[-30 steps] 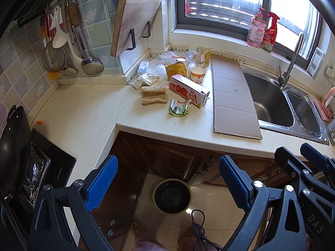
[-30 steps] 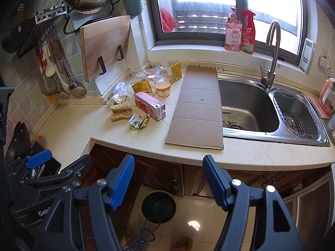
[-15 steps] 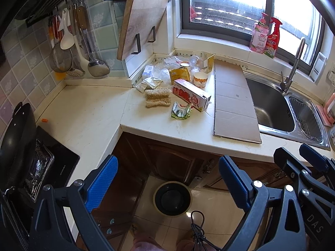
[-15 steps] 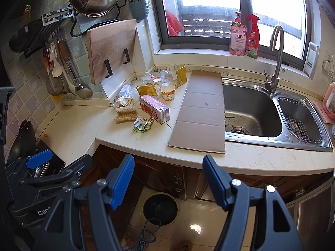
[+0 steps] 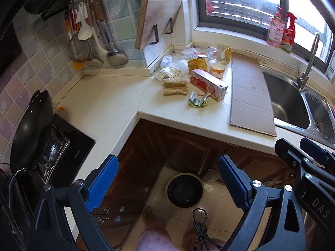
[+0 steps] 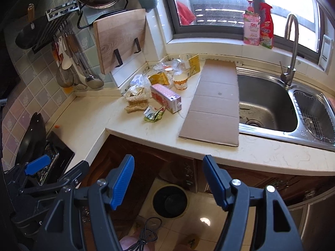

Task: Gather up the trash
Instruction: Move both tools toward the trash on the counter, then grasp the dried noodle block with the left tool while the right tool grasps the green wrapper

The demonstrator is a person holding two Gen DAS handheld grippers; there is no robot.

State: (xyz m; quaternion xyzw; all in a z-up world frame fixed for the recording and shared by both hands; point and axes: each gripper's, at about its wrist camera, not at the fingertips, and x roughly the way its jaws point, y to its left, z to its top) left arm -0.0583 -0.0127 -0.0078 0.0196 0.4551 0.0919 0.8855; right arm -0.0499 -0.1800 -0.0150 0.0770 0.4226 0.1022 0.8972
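Both claws, left claw (image 5: 167,186) and right claw (image 6: 168,183), hung spread and empty over the floor bin (image 6: 169,201). "DAS" showed on one frame. Trash (image 5: 201,79) lay heaped on the tabletop (image 5: 117,104) beside flat cardboard (image 6: 215,102).

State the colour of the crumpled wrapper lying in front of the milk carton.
Green and white: the crumpled wrapper shows best in the right wrist view, beside the carton.

One pink carton (image 6: 165,98), one paper cup (image 6: 180,82), two bottles (image 6: 258,32), one cardboard sheet (image 6: 213,104), one bin (image 6: 170,201).
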